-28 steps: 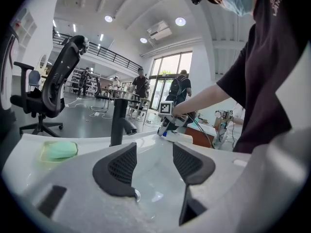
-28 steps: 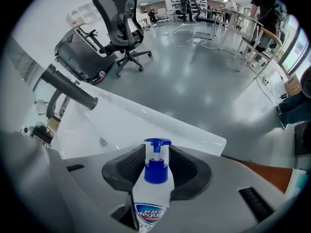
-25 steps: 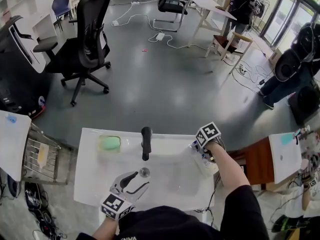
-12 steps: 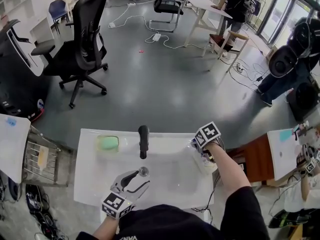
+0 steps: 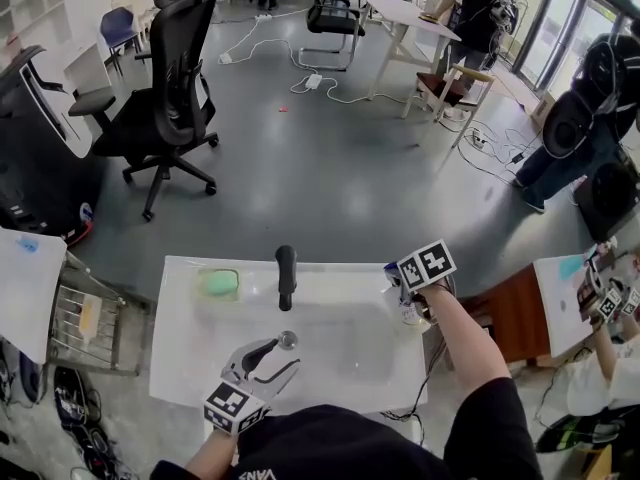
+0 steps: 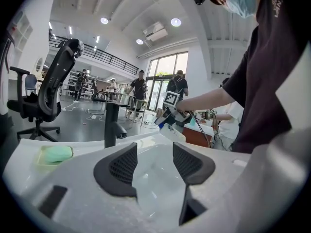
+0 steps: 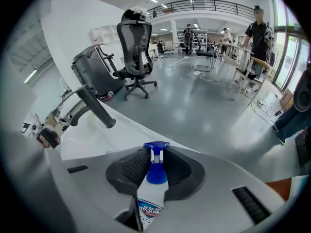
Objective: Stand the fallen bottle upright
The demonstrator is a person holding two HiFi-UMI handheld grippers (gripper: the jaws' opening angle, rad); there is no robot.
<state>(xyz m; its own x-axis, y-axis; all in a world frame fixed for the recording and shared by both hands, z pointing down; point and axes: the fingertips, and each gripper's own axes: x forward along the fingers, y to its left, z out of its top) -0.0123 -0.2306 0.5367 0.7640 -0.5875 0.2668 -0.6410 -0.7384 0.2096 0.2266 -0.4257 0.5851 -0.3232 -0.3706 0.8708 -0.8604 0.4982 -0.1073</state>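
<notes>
- A white sink [image 5: 180, 368] fills the near part of the head view, with a black faucet [image 5: 286, 278] at its far rim and a round drain [image 5: 288, 340] in the basin.
- A green soap bar [image 5: 218, 285] lies on the far left of the sink's rim.
- The right gripper [image 5: 403, 293] is at the sink's right edge, pointing steeply down. Its jaws have just been closing and now clench the bottle [image 5: 408, 313].
- In the right gripper view, the right gripper [image 7: 154, 153] has its ribbed black pads pressed on the bottle [image 7: 148, 203] at the neck. The blue pump cap pokes out past the pads, and the white labelled body runs back toward the camera.
- In the left gripper view, the bottle [image 6: 173, 133] is tilted over the sink's right rim, not upright. I cannot tell whether it touches the rim.
- The left gripper [image 5: 283, 358] is over the sink's near edge, well apart from the bottle. In its own view, the left gripper [image 6: 154, 149] has its jaws spread wide with nothing between them.
- A black office chair [image 5: 170, 78] stands on the grey floor far to the left.
</notes>
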